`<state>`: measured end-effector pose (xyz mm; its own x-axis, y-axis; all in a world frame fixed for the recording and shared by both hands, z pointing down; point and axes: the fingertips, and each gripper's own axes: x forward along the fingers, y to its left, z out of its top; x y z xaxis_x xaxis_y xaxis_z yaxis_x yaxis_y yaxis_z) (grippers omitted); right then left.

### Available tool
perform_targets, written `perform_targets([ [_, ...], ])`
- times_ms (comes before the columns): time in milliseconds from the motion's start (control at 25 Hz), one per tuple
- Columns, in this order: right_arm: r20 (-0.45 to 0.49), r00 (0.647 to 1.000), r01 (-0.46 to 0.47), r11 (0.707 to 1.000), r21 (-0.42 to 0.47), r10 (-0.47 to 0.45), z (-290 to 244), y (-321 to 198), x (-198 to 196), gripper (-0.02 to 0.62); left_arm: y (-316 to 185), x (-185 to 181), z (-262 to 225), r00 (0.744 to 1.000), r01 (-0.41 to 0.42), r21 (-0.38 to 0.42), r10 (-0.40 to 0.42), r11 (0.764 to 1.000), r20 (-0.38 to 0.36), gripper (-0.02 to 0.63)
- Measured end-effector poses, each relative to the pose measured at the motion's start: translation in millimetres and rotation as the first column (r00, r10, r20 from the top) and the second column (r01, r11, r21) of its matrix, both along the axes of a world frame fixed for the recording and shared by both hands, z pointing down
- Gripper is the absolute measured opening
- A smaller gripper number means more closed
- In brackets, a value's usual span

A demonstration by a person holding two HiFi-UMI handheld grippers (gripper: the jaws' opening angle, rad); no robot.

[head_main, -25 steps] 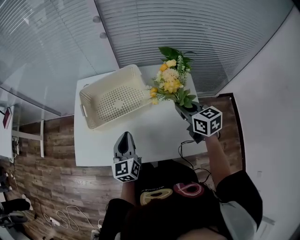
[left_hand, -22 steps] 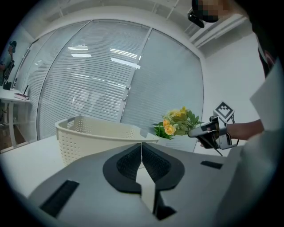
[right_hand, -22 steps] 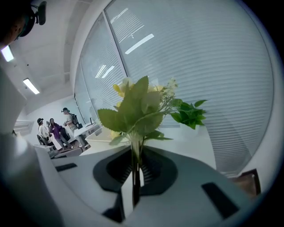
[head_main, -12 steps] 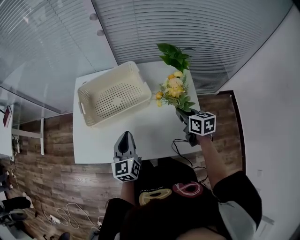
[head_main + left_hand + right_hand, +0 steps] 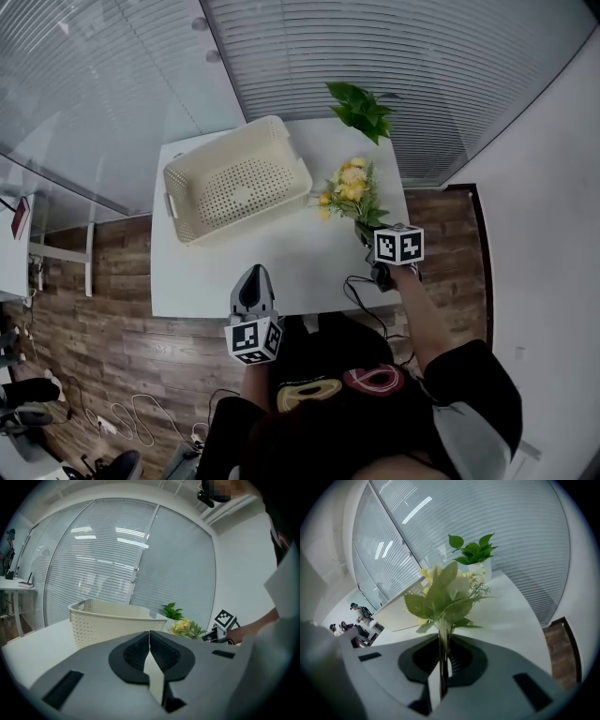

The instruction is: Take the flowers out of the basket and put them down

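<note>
A bunch of yellow flowers (image 5: 349, 192) with green leaves hangs low over the right part of the white table (image 5: 234, 272). My right gripper (image 5: 367, 230) is shut on its stems; in the right gripper view the stems (image 5: 442, 641) run between the closed jaws and the leaves (image 5: 440, 597) fill the middle. The cream perforated basket (image 5: 234, 180) stands at the table's back left with nothing in it, also seen as the basket (image 5: 110, 620) in the left gripper view. My left gripper (image 5: 251, 281) hovers at the table's near edge, jaws together on nothing.
A potted green plant (image 5: 361, 108) stands at the table's back right corner, close behind the flowers. Glass walls with blinds (image 5: 403, 66) enclose the far side. A black cable (image 5: 361, 295) hangs off the table's near right edge. Wood floor (image 5: 103, 281) lies to the left.
My right gripper has sunk toward the table with the flowers, and the bunch has drawn away from the basket's right rim. The left gripper has stayed put.
</note>
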<state>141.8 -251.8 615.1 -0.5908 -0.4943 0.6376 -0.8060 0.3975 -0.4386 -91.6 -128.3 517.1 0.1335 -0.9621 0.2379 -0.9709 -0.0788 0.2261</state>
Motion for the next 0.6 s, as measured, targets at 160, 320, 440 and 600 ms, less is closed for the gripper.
perform_targets([
  [160, 0.006, 1.000, -0.013, 0.999, -0.033, 0.013, 12.9, 0.9, -1.0, 0.031, 3.2, -1.5, 2.0, 1.000, 0.006, -0.007, -0.006, 1.000, 0.002, 0.018],
  [320, -0.003, 1.000, -0.021, 0.997, -0.070, 0.021, 25.5, 6.6, 0.4, 0.031, 7.0, -2.5, 5.9, 1.000, 0.003, -0.023, -0.003, 1.000, 0.001, 0.018],
  [440, 0.005, 0.999, -0.037, 0.995, -0.090, 0.038, 33.1, 10.0, 3.0, 0.031, 9.5, -2.2, 8.7, 1.000, 0.002, -0.031, -0.002, 1.000, 0.000, 0.018],
  [600, 0.004, 0.999, -0.041, 0.994, -0.106, 0.041, 38.5, 11.8, 5.9, 0.032, 9.1, -4.0, 10.4, 1.000, 0.003, -0.035, -0.003, 0.999, 0.000, 0.018],
])
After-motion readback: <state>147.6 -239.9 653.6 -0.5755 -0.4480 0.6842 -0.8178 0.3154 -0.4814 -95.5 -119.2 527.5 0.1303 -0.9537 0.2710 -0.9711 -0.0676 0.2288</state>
